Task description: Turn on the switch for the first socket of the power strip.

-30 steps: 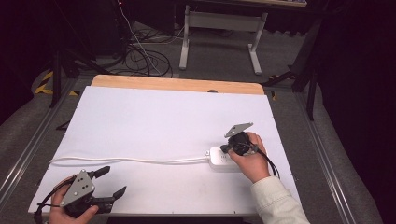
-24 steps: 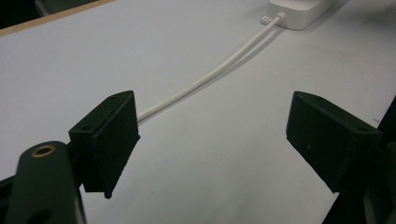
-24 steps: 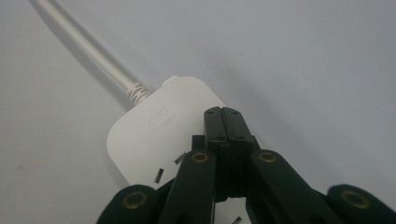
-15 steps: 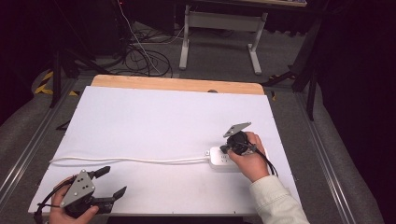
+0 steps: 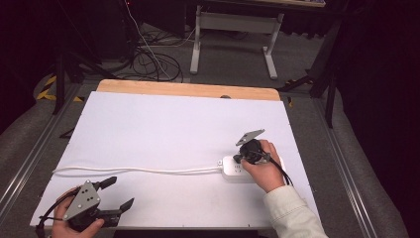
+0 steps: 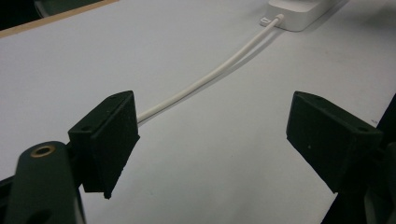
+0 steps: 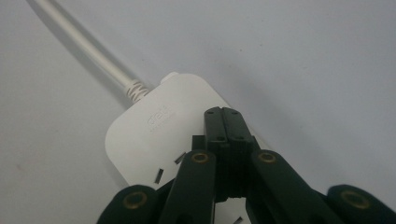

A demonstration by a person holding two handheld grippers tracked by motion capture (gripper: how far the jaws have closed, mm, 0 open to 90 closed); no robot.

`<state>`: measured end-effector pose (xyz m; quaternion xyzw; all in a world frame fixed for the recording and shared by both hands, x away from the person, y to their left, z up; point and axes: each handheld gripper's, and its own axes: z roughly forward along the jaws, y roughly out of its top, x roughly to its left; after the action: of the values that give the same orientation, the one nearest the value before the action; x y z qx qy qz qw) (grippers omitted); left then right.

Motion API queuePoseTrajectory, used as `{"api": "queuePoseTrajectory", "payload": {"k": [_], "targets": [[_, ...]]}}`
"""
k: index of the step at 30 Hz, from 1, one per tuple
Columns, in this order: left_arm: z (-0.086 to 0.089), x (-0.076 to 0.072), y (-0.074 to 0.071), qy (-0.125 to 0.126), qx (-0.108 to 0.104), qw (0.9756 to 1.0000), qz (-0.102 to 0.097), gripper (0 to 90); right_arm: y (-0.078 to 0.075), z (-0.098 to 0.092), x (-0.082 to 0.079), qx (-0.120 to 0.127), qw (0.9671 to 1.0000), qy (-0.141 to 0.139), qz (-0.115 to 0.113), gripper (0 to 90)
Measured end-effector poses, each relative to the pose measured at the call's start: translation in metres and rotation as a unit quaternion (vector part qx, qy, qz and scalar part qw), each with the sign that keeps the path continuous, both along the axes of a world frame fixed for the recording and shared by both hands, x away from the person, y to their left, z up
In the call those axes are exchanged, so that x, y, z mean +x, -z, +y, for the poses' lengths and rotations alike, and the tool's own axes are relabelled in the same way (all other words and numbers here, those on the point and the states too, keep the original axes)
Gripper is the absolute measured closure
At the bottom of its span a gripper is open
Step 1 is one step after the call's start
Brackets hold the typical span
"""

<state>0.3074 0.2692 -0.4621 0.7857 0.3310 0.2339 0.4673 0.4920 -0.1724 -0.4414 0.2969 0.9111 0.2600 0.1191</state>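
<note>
A white power strip [image 5: 236,168] lies on the white table [image 5: 173,124] toward its right edge, and its cord [image 5: 133,170] runs left from it across the table. The right gripper [image 7: 227,122], jaws pressed together with nothing between them, sits directly over the strip. The left gripper [image 5: 118,194] rests far left of the strip near the table's front edge, jaws spread wide, with the cord passing just beyond one jaw.

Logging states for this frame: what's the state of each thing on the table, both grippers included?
left gripper: open, jaws wide apart, holding nothing, near the table's front left corner.
right gripper: shut, jaws pressed together with nothing between them, over the power strip.
power strip: lying flat, sockets up, visible sockets unplugged.
white cord: attached to the strip's end, lying along the table toward the left.
</note>
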Motion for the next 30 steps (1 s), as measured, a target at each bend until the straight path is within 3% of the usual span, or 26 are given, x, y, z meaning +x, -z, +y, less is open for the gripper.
{"api": "queuePoseTrajectory", "payload": {"k": [4, 6, 11, 20, 30], "targets": [[0.0, 0.001, 0.0, -0.001, -0.001, 1.0, 0.001, 17.5, -0.009, 0.0, -0.009, 0.027, 0.9986, -0.009, -0.044, 90.0], [0.001, 0.001, 0.0, -0.002, 0.0, 1.0, 0.001, 17.6, -0.016, 0.0, -0.013, 0.036, 0.9979, -0.01, -0.053, 90.0], [0.0, 0.0, -0.001, -0.003, 0.0, 1.0, -0.003, 17.6, -0.026, -0.003, -0.017, 0.036, 0.9973, -0.012, -0.063, 90.0], [0.001, 0.001, 0.0, -0.002, -0.001, 1.0, -0.002, 17.7, -0.048, -0.011, -0.031, 0.078, 0.9922, -0.008, -0.097, 90.0], [0.001, 0.001, 0.0, -0.003, -0.001, 1.0, -0.003, 17.7, -0.057, -0.012, -0.035, 0.091, 0.9907, -0.011, -0.101, 90.0]]}}
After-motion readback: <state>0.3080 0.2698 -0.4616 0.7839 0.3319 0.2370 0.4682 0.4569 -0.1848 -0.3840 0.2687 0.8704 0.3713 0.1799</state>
